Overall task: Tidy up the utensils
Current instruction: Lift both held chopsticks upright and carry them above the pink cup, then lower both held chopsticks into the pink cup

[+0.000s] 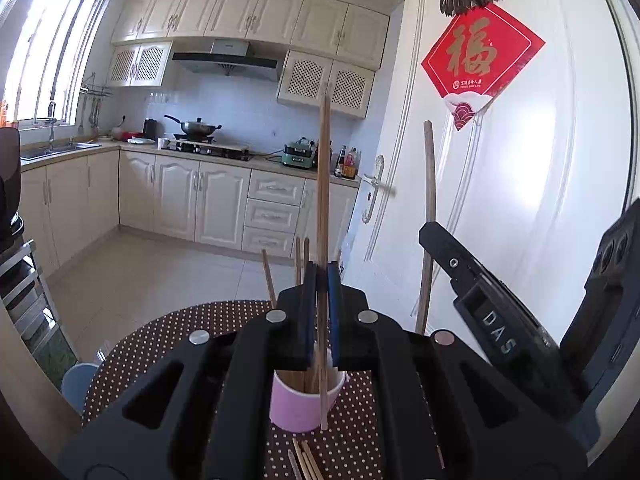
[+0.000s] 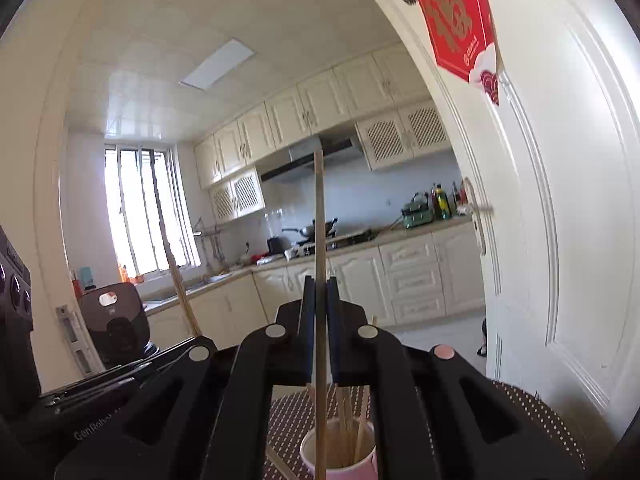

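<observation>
Your left gripper (image 1: 322,276) is pinched on a long, thin wooden chopstick (image 1: 323,208), held upright. Its lower tip hangs in front of the near wall of the round pink cup (image 1: 298,404), seemingly outside the rim rather than in it, though the view does not settle that. The cup stands on the brown, white-dotted tablecloth (image 1: 168,336) and already holds several chopsticks. A few more loose wooden chopsticks (image 1: 304,460) lie on the cloth just nearer to you than the cup.

To the right, your right gripper (image 2: 321,292) is likewise clamped on a second upright wooden chopstick (image 2: 319,240), its lower end also in front of the cup's near rim (image 2: 308,446).

You appear to be at the drop-in step with both sticks. Next, I'd judge, carry each tip over the rim, lower it among those inside, and only then part the jaws. The loose ones remain to collect.
</observation>
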`<state>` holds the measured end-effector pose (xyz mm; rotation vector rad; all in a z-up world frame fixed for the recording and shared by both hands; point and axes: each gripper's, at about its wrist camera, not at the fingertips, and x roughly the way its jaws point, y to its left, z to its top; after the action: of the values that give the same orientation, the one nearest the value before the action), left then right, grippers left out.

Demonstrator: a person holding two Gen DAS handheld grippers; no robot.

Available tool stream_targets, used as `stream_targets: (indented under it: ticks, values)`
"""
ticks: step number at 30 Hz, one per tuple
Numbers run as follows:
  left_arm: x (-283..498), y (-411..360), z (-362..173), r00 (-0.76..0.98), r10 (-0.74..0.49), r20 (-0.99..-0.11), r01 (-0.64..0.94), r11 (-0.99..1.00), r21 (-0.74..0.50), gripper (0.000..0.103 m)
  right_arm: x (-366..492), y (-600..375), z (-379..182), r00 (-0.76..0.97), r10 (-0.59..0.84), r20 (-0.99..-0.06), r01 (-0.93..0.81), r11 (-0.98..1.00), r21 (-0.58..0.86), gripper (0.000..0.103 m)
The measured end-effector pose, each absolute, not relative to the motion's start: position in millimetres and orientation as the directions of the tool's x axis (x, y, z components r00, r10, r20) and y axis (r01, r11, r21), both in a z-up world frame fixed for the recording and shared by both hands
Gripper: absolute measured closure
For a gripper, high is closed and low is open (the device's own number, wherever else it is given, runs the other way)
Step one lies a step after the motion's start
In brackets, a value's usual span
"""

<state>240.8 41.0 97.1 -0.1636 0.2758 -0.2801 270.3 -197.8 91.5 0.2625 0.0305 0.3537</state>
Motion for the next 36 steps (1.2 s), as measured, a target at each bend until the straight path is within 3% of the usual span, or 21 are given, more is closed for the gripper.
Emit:
stream_targets:
  ticks: [15,36]
  values:
    - [276.2,44.0,102.9,0.949,-0.249,-0.193,0.205,0.954,-0.22,0.097,310.0,-190.6,77.2,0.955,0.283,0.09,-0.297,0.92,0.256,0.099]
    - [314.2,37.2,56.6,0.952,-0.175,-0.252,0.14,0.978,-0.152,0.097,344.3,-184.4,34.6,0.967,0.256,-0.004,-0.245,0.931,0.271,0.099]
